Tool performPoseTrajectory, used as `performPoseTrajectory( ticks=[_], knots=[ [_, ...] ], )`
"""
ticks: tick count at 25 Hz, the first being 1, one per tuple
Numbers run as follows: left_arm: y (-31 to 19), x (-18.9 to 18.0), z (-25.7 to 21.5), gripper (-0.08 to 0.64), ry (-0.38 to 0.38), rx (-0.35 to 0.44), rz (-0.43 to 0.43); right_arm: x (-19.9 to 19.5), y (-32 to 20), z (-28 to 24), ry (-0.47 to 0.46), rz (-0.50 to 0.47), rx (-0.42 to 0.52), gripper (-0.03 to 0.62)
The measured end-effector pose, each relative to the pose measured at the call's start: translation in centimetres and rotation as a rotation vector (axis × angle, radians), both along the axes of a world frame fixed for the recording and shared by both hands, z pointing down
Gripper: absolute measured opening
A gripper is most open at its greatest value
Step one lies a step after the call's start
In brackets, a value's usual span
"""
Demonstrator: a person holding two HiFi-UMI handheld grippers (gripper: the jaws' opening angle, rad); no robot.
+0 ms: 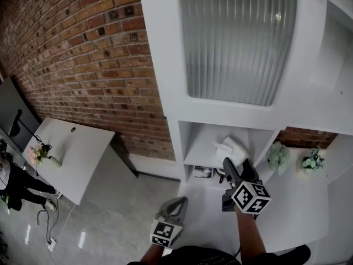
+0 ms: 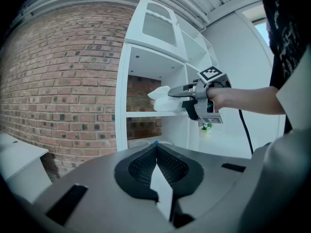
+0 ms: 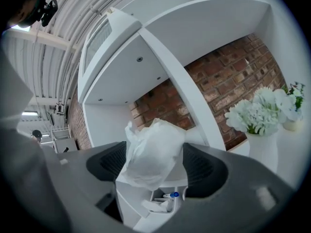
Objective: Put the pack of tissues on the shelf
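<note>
Near end of the pack of tissues (image 3: 148, 161) covered in the head view by the right gripper (image 1: 236, 163), so hard to judge there its seat on the shelf (image 1: 201, 158). Small clutter (image 3: 165, 203) in the compartment below too blurred to name, apart from a blue cap. Both forearms cut off at the bottom edge of the head view. A person (image 1: 16, 184) in dark clothes half out of frame at far left.

Tall white shelving against a red brick wall (image 1: 83, 59), with a ribbed glass door (image 1: 237, 37) across the upper right of the head view. Pale glossy floor (image 1: 121, 214) at lower left, a white table (image 1: 77, 145) at middle left, pale flowers (image 1: 278, 156) on a white ledge (image 1: 303, 203) at right.

Right gripper level with the open compartment, jaws spread wide. Pack upright between them at the centre of the right gripper view, close to both pads, not visibly squeezed, seemingly resting on the shelf board with brick behind. Left gripper (image 2: 156, 144) low at bottom centre of the head view, well apart from the pack, jaws closed together on nothing.
</note>
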State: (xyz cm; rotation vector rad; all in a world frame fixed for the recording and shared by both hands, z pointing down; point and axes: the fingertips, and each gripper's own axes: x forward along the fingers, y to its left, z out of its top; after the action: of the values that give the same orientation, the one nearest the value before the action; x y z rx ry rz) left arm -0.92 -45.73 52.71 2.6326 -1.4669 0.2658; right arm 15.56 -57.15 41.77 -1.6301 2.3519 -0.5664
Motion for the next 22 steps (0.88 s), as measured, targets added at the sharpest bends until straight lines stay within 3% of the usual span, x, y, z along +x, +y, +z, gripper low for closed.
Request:
performPoseTrajectory(
  ticks=[7,12,16,22],
  knots=[
    [0.1,0.3,0.2,0.011,-0.013,-0.001,0.015,-0.2,0.3,-0.1,0.014,0.017,0.008,0.413],
    [0.1,0.2,0.2,0.011,-0.01,-0.001,0.008,-0.8,0.5,0.7,0.248,0.032,0.0,0.449],
    [0.0,0.1,0.3,0.011,-0.009,-0.001,0.006,-0.9,0.5,2.7,0.434,0.0,-0.087,0.459],
    [-0.1,0.2,0.4,0.011,-0.01,-0.001,0.01,-0.9,1.0,4.1,0.522,-0.028,-0.135,0.459]
  ],
)
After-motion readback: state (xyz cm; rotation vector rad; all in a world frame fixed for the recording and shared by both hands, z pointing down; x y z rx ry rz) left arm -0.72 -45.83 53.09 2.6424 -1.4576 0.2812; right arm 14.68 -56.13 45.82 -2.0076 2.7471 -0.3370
